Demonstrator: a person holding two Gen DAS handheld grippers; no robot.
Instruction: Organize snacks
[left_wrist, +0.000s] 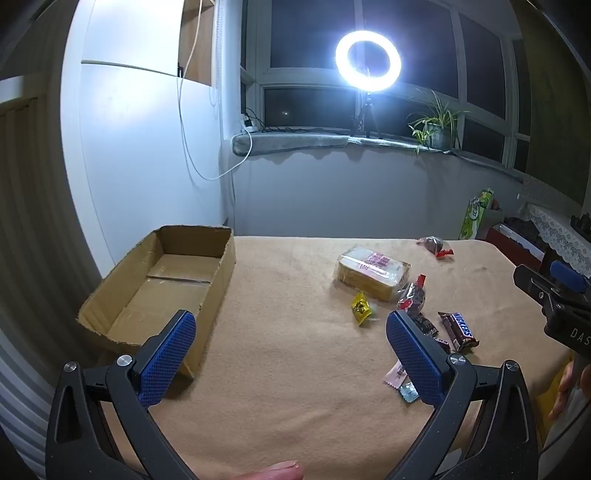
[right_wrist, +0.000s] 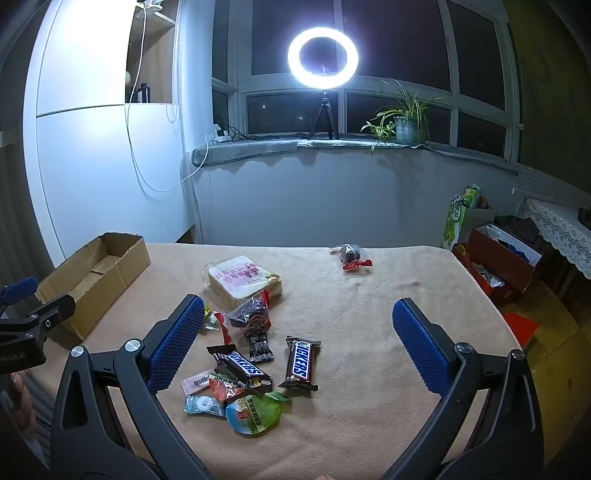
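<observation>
An empty cardboard box (left_wrist: 173, 280) stands at the table's left; it also shows in the right wrist view (right_wrist: 92, 277). Snacks lie loose on the beige cloth: a bagged bread loaf (right_wrist: 245, 280), two Snickers bars (right_wrist: 301, 363) (right_wrist: 242, 369), a dark sweet bag (right_wrist: 253, 317), a green jelly cup (right_wrist: 253, 413), small candies (right_wrist: 201, 404), and a red-tied bag (right_wrist: 351, 254) farther back. My left gripper (left_wrist: 291, 332) is open and empty above the cloth between box and snacks. My right gripper (right_wrist: 299, 317) is open and empty above the snack pile.
The table (left_wrist: 295, 406) has a beige cloth. A ring light (right_wrist: 323, 57) and a potted plant (right_wrist: 404, 125) stand on the windowsill behind. A red box (right_wrist: 498, 258) and a green bag (right_wrist: 460, 218) sit on the floor at the right.
</observation>
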